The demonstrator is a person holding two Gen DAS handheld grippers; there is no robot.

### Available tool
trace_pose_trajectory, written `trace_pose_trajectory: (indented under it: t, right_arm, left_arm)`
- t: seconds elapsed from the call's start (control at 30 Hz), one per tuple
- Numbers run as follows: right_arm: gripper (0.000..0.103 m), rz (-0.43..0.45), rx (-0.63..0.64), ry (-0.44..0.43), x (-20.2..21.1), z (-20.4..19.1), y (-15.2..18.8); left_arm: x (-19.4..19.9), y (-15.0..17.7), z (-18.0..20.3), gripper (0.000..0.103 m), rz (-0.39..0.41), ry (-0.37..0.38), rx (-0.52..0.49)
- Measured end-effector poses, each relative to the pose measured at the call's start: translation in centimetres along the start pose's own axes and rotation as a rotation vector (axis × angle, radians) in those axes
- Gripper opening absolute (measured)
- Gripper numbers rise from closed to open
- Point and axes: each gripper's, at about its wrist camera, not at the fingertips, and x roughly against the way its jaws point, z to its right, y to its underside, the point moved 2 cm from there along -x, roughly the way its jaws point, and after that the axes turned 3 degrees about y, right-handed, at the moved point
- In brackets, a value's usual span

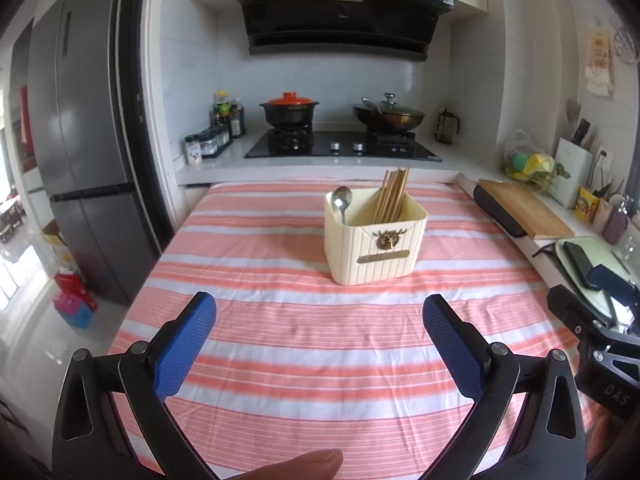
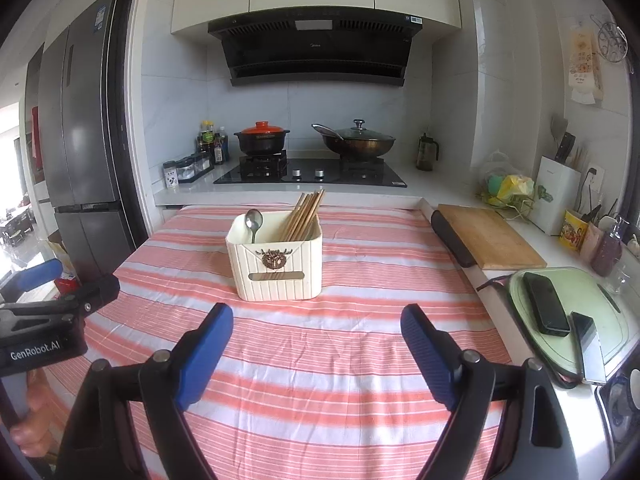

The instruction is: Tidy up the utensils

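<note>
A cream ribbed utensil holder [image 1: 376, 240] [image 2: 276, 260] stands on the striped tablecloth, with two compartments. A metal spoon [image 1: 342, 202] [image 2: 253, 222] stands in its left compartment. A bundle of wooden chopsticks [image 1: 394, 194] [image 2: 302, 216] leans in its right compartment. My left gripper [image 1: 320, 312] is open and empty, held above the cloth in front of the holder. My right gripper [image 2: 316, 320] is open and empty, also in front of the holder. The left gripper's body shows at the left edge of the right wrist view [image 2: 52, 308].
The pink and white striped cloth [image 1: 280, 320] [image 2: 320, 360] covers the table. A wooden cutting board [image 2: 486, 236] and a green tray [image 2: 604, 312] with two phones lie on the counter at right. A stove [image 2: 312, 172] with pots is behind. A fridge [image 1: 88, 140] stands at left.
</note>
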Motion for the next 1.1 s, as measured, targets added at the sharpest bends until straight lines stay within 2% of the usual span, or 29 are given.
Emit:
trace_pose_trajectory:
  t: [0.33, 0.43, 0.53, 0.73, 1.1]
  right_arm:
    - [0.088, -0.006, 0.041, 0.004, 1.2, -1.3, -0.4]
    - [0.088, -0.013, 0.030, -0.009, 1.4, -1.4, -0.5]
    - [0.088, -0.011, 0.023, -0.010, 1.8, -1.4, -0.6]
    - [0.088, 0.000, 0.012, -0.024, 2.9, -1.6, -0.9]
    - [0.088, 0.029, 0.024, -0.022, 4.4, -2.1, -1.7]
  left_arm:
    - [0.7, -0.1, 0.4, 0.103, -0.021, -0.036, -0.057]
    - [0.9, -0.2, 0.1, 0.103, -0.025, -0.014, -0.046]
    - [1.4, -0.4, -0.2, 0.103, -0.010, 0.015, -0.032]
    - [2.2, -0.6, -0.2, 0.103, 0.017, -0.021, -0.049]
    - [3.7, -1.2, -0.5, 0.103, 0.038, -0.021, -0.052]
